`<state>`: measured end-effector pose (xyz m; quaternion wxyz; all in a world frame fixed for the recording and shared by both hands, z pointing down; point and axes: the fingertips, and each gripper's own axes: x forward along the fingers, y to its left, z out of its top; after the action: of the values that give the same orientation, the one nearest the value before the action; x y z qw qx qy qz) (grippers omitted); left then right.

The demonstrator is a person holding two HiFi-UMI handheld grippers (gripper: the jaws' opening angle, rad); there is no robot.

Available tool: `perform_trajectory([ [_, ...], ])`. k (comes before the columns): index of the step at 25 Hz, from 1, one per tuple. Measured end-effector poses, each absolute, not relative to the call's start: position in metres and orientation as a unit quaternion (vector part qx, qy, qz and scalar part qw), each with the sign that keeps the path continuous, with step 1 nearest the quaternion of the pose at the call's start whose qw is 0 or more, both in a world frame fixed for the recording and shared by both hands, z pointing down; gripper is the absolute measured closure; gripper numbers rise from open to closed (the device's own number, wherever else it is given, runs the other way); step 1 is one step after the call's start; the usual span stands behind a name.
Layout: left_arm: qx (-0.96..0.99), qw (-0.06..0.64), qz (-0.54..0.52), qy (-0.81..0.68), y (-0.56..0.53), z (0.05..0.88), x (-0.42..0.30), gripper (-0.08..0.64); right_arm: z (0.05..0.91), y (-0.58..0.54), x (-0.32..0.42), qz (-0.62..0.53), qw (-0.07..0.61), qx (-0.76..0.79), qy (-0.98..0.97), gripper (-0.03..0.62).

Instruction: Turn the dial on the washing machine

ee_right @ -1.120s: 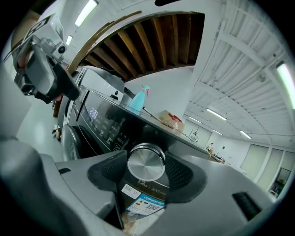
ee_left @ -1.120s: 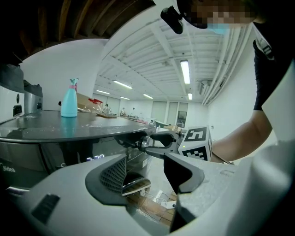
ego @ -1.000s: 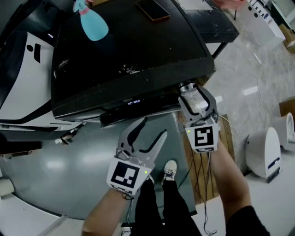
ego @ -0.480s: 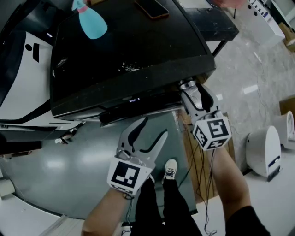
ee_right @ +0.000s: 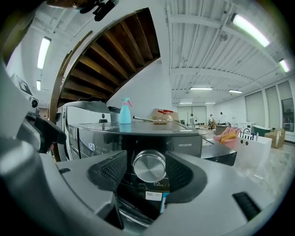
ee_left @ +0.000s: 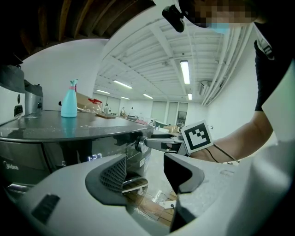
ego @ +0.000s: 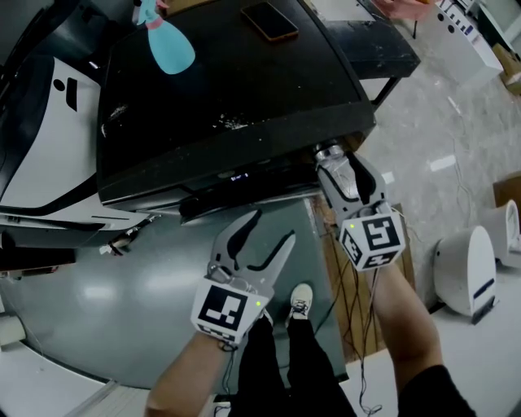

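The right tongs (ego: 336, 160) are closed on the round brushed-silver metal dial (ee_right: 149, 166) at the front right corner of the black washing machine (ego: 228, 89). The left tongs (ego: 267, 226) hang open and empty, just below the machine's front panel.

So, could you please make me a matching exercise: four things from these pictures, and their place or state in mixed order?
1 spray bottle
2 phone
3 dial
4 left hand-held gripper

A open, empty
B gripped by the right hand-held gripper
C lying flat on the washing machine
D standing upright, turquoise

Pairs: 1-D, 2-C, 3-B, 4-A
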<state>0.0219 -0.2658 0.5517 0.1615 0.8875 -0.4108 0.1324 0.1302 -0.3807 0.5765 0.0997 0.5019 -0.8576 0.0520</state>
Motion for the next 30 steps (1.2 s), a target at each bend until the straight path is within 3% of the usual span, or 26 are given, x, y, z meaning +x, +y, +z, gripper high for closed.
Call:
perform_trajectory([
  [7, 0.884, 0.157, 0.125, -0.422, -0.251, 0.516, 0.027, 0.327, 0.529, -0.352, 0.13, 0.057, 0.076, 0.487, -0.868, 0.409],
  [11, 0.882, 0.15, 0.122, -0.429, -0.237, 0.489, 0.03, 0.327, 0.494, -0.327, 0.125, 0.053, 0.061, 0.472, -0.878, 0.579],
  [12, 0.881, 0.148, 0.121, -0.432, -0.234, 0.481, 0.03, 0.328, 0.485, -0.322, 0.123, 0.051, 0.056, 0.468, -0.881, 0.592],
  [21, 0.861, 0.132, 0.112, -0.479, -0.195, 0.424, 0.0, 0.353, 0.424, -0.274, 0.098, 0.041, 0.037, 0.419, -0.906, 0.595],
  [24, 0.856, 0.136, 0.113, -0.486, -0.178, 0.413, -0.014, 0.421, 0.411, -0.258, 0.086, 0.042, 0.034, 0.412, -0.91, 0.595],
  [27, 0.854, 0.126, 0.107, -0.494, -0.164, 0.404, -0.032, 0.533, 0.401, -0.242, 0.075, 0.044, 0.029, 0.409, -0.911, 0.595],
  [30, 0.856, 0.115, 0.1, -0.493, -0.149, 0.391, -0.05, 0.555, 0.393, -0.221, 0.06, 0.063, 0.013, 0.409, -0.91, 0.595],
])
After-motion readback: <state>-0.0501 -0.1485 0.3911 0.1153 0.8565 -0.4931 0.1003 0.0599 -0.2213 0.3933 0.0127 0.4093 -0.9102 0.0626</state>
